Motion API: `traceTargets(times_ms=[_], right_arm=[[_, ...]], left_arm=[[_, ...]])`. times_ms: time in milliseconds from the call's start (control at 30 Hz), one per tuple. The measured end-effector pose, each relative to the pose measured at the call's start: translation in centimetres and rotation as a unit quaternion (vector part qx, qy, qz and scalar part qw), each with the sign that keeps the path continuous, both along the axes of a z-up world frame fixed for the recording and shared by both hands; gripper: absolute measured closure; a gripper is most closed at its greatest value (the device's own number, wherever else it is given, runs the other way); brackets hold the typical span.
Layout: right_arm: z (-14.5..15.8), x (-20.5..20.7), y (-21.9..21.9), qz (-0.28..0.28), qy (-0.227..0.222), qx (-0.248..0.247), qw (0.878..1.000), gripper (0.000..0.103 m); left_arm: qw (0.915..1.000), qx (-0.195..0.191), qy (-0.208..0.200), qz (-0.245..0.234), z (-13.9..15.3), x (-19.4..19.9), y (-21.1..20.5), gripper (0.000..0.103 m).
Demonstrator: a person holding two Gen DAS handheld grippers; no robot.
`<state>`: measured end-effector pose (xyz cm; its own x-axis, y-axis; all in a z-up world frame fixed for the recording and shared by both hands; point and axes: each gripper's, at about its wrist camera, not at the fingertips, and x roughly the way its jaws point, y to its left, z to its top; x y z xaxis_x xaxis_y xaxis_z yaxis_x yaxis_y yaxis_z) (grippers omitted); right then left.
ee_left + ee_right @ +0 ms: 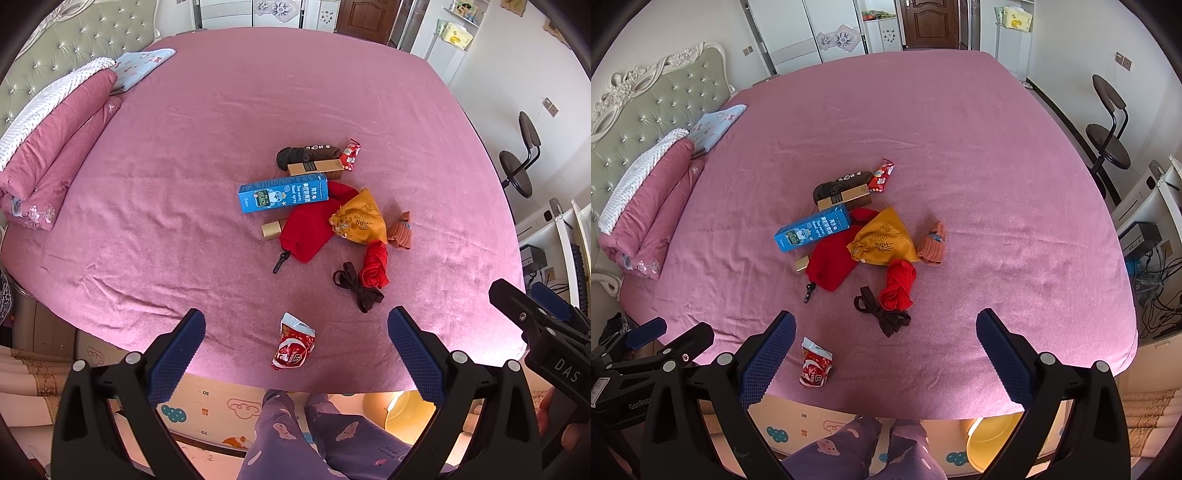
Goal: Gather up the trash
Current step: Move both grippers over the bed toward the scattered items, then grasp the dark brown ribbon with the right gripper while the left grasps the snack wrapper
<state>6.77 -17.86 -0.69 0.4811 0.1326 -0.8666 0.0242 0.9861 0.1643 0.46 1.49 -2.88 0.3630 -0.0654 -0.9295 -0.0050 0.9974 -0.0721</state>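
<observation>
A crumpled red-and-white foil snack wrapper (293,341) lies alone on the pink bedsheet (258,92) close to the bed's near edge, apart from the heap of things at mid-bed; a second, smaller red-and-white candy wrapper (351,154) lies at the far side of that heap, just beside a tan carton. Both look feather-light, thin and crinkly, probably slick, so they should crush flat without harm; the near one seems best pinched across its puffed-up middle or torn top edge, since the soft sheet could bunch up if the jaws press down low. The left gripper (295,350) hangs above the near edge with its jaws spread wide and empty, the near wrapper lying between them in its view; the right gripper (884,354) hovers alongside, jaws likewise spread and holding nothing. By count: two wrappers, one blue rectangular nasal-spray carton (283,194), one tan slim carton (316,168), one gold box end peeking from under a red cloth pouch (308,230), one yellow drawstring bag (360,219), one dark knitted sock (306,154), one orange knitted sock (402,230), one knotted red cloth (375,266) and one dark brown ribbon bow (358,288). A yellow bin (991,435) stands on the floor beside the person's legs, a likely place for the trash.
</observation>
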Motion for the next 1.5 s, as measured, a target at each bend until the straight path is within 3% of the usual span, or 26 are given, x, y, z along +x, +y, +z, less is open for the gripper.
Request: traceTargets(times_ms=[333,667,867,1100,1500], right_arm=[[-0.6,-0.1,-0.3,-0.002,0.015,0.005,1.000,0.009],[-4.5,0.1,0.2,0.011,0.035,0.010,0.999,0.009],[-7.5,0.7,-0.1,0.016,0.037,0.002,0.999,0.009],[-11.3,1.9,-1.0,0.011,0.052,0.002,0.999,0.009],[-17.3,3.6,-0.5,0.014,0.081,0.006,0.997,0.009]], left_arm=[[0.9998,-0.006,0.017,0.000,-0.8,0.0,-0.1,0.004],[0.9982,-0.005,0.060,-0.003,-4.7,0.4,-0.5,0.004],[0.9963,-0.004,0.084,-0.016,-8.8,0.7,-0.6,0.004],[0.9900,-0.022,0.139,-0.008,-16.0,1.9,0.1,0.007],[0.9786,-0.021,0.198,-0.052,-25.1,2.3,-1.6,0.008]])
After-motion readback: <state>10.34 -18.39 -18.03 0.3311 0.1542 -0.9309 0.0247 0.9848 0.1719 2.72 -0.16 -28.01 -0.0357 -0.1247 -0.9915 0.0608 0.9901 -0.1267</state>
